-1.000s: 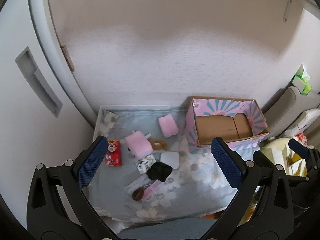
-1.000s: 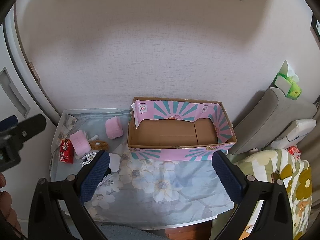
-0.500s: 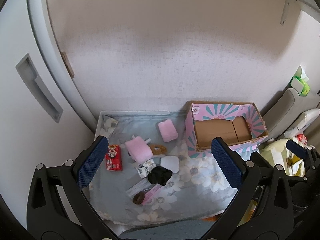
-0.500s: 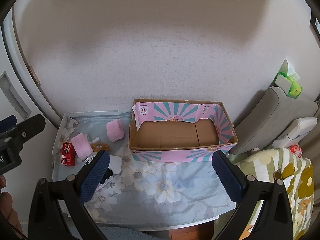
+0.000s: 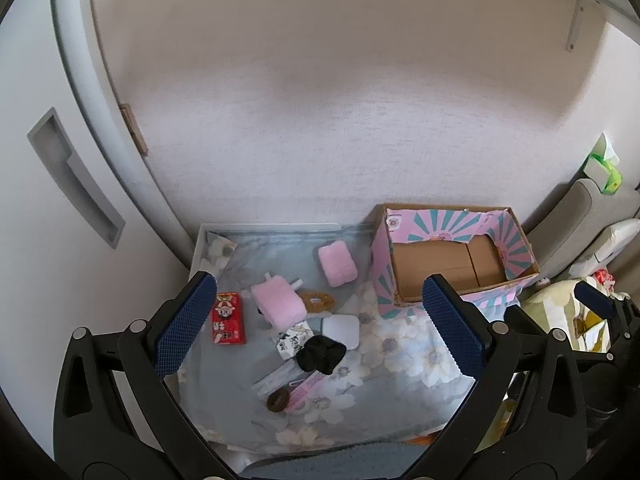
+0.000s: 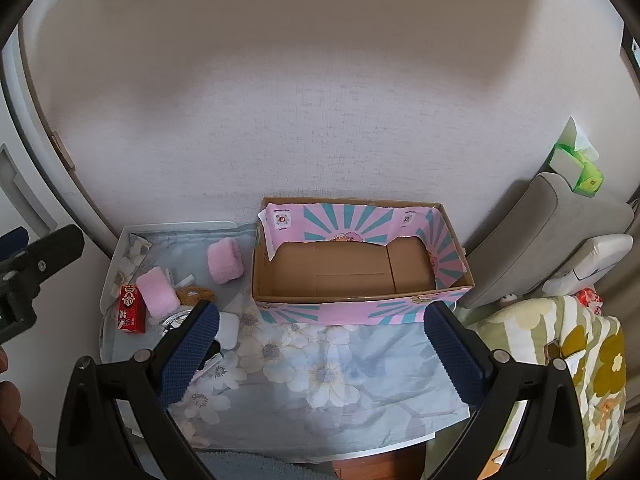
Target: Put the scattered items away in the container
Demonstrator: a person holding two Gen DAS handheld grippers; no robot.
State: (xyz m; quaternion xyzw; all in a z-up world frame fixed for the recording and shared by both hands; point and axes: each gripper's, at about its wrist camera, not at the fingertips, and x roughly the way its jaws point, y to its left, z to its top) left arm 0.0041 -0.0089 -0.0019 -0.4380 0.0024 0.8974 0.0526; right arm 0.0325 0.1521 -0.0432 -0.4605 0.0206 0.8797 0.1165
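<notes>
A pink and teal cardboard box [image 5: 452,264] [image 6: 360,264] stands open and empty at the back right of the small table. Left of it lie two fluffy pink pouches [image 5: 337,267] [image 5: 279,305], a red snack box [image 5: 228,323] [image 6: 132,308], a black scrunchie [image 5: 320,354], a white square case [image 5: 340,330], a brown ring [image 5: 279,401] and some packets. My left gripper [image 5: 320,330] hangs open high above the scattered items. My right gripper [image 6: 320,350] is open too, above the flowered cloth in front of the box. Neither holds anything.
A flowered cloth [image 6: 320,372] covers the table, which stands against a white wall. A white door with a recessed handle [image 5: 76,180] is at left. A grey cushion [image 6: 540,236], a green tissue pack [image 6: 576,168] and a flowered blanket [image 6: 560,344] crowd the right.
Both grippers have risen and drawn back a little, so the table and box look smaller. Both stay open. Nothing on the table has moved.
</notes>
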